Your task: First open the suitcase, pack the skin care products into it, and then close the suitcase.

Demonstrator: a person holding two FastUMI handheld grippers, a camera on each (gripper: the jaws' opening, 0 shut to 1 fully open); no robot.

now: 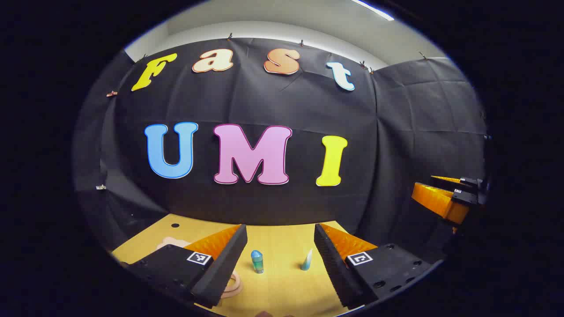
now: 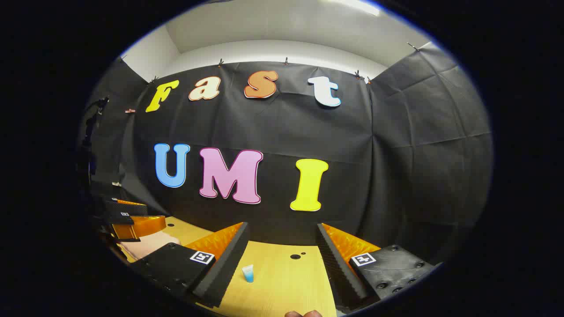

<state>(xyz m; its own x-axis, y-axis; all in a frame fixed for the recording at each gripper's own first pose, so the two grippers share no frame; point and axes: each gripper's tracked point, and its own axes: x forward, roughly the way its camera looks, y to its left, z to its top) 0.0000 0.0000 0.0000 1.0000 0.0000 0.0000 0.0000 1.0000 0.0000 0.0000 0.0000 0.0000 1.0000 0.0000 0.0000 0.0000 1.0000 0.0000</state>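
Observation:
In the left gripper view my left gripper is open above the wooden table. Beyond the gap between its fingers stand a small blue-green bottle and a pale blue tube. A pink item, likely the suitcase, lies mostly hidden behind the left finger, with a pink loop beside it. In the right gripper view my right gripper is open too, with a small blue-capped tube upright on the table ahead. The pink item lies at the left there.
The right gripper hovers at the far right of the left gripper view. The left gripper sits at the far left of the right gripper view. Two small holes mark the table near the back wall.

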